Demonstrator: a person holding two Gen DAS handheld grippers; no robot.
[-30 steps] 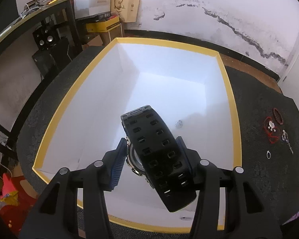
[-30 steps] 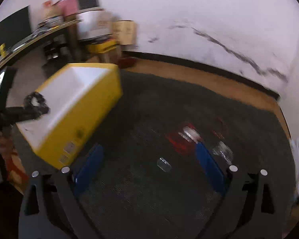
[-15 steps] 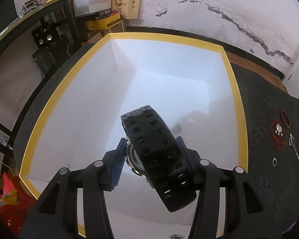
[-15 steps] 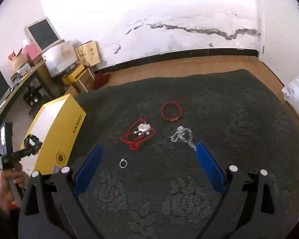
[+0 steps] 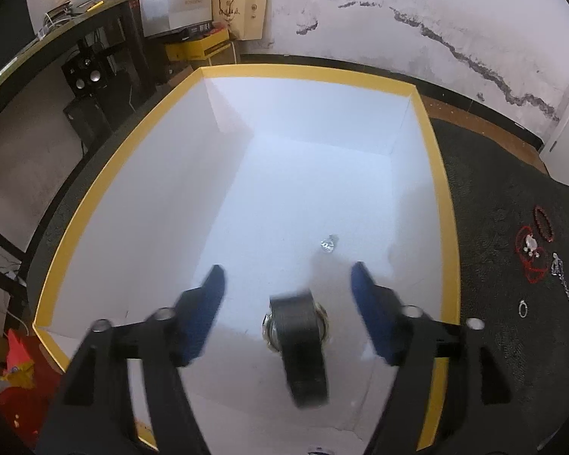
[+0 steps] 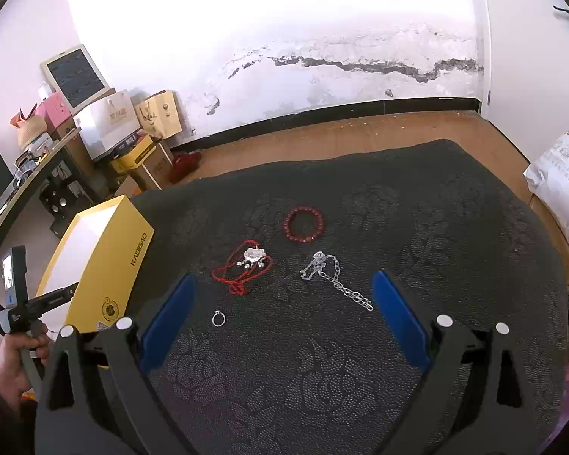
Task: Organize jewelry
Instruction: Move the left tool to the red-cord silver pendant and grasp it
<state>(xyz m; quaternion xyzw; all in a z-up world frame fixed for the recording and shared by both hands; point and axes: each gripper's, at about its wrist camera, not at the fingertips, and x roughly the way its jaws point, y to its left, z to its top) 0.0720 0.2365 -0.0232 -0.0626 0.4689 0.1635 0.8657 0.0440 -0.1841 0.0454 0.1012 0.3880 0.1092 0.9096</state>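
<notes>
My left gripper (image 5: 287,282) is open above the yellow box (image 5: 445,204) with a white inside. A black watch (image 5: 301,345), blurred, is below the jaws inside the box, free of them. A small silver piece (image 5: 328,243) lies on the box floor. My right gripper (image 6: 284,295) is open and empty above the dark patterned cloth (image 6: 360,360). Ahead of it lie a red cord necklace with a silver pendant (image 6: 246,263), a red bead bracelet (image 6: 304,224), a silver chain (image 6: 332,275) and a small ring (image 6: 218,318). The box also shows in the right wrist view (image 6: 110,261).
A desk with boxes, bags and speakers (image 5: 83,76) stands at the far left by the cracked white wall. A white bag (image 6: 561,185) lies at the right edge of the cloth. A hand holds the left gripper's handle (image 6: 17,326).
My left gripper has opened and let go of the black watch, which has dropped into the box. My right gripper has swung round to face the jewelry on the cloth.
</notes>
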